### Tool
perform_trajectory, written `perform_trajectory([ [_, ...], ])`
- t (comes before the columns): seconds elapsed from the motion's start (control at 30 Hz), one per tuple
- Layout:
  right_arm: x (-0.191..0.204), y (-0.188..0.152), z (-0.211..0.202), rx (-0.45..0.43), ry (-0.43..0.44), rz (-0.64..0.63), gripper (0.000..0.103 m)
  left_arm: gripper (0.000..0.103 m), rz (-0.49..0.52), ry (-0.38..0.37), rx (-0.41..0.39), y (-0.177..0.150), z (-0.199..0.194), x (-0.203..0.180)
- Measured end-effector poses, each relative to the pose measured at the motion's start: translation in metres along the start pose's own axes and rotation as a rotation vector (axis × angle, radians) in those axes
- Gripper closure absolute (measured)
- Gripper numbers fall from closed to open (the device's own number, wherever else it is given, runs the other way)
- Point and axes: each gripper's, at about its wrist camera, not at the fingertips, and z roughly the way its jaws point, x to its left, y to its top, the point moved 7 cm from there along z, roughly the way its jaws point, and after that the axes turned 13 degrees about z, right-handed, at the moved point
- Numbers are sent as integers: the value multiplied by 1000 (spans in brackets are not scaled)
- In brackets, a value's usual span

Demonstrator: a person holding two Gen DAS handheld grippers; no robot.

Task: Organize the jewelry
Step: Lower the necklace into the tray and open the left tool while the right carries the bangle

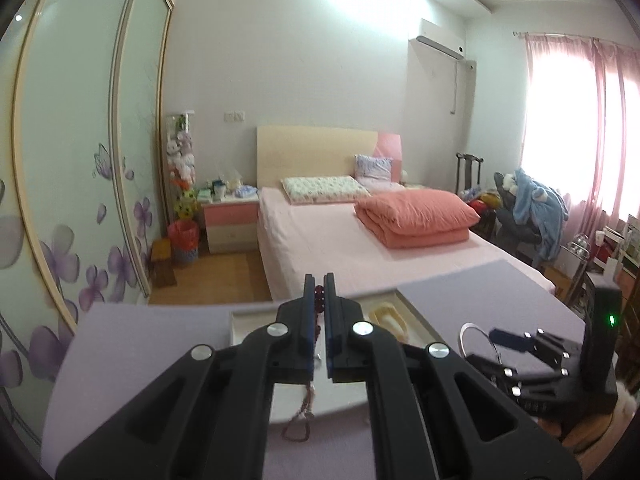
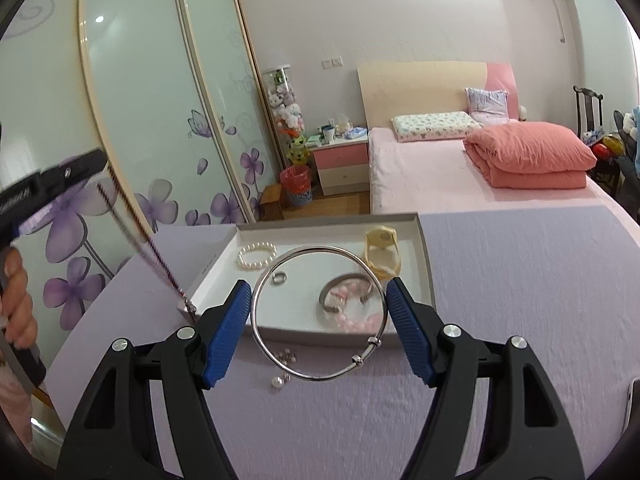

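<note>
My left gripper [image 1: 319, 286] is shut on a dark red bead necklace [image 1: 319, 300], whose loop hangs below it [image 1: 298, 430]. In the right wrist view the left gripper [image 2: 86, 168] holds that necklace [image 2: 136, 236] up at the left, with its end touching the cloth beside the tray. My right gripper [image 2: 319, 294] is shut on a silver bangle [image 2: 320, 312], held across its width above the tray's near edge. The white tray [image 2: 422, 256] holds a pearl bracelet [image 2: 257, 255], a ring [image 2: 279, 278], a grey cuff [image 2: 344, 292], pink beads [image 2: 356, 320] and a cream watch [image 2: 382, 252].
A lilac cloth [image 2: 520, 300] covers the table. Small loose earrings and a pearl [image 2: 282, 370] lie on it in front of the tray. Behind are a pink bed [image 2: 460, 176], a flowered wardrobe [image 2: 160, 120] and a nightstand [image 2: 340, 160].
</note>
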Motion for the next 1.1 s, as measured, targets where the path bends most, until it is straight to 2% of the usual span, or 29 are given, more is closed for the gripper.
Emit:
perform_trajectory([
  [0.17,3,10,7,-14,14,-8,33,98,2,41,-19,24,14,12],
  [0.43,-4,7,23,5,12,1,33,98,5,87,-13,29,41,23],
  [0.57,-8,5,27,16,2,11,33,98,8,108,-1,23,53,25],
  [1.0,-13,1,35,28,-19,21,33,98,-15,93,97,-16,98,29],
  [1.1,-14,0,37,31,-23,24,33,93,-27,101,116,-23,102,32],
])
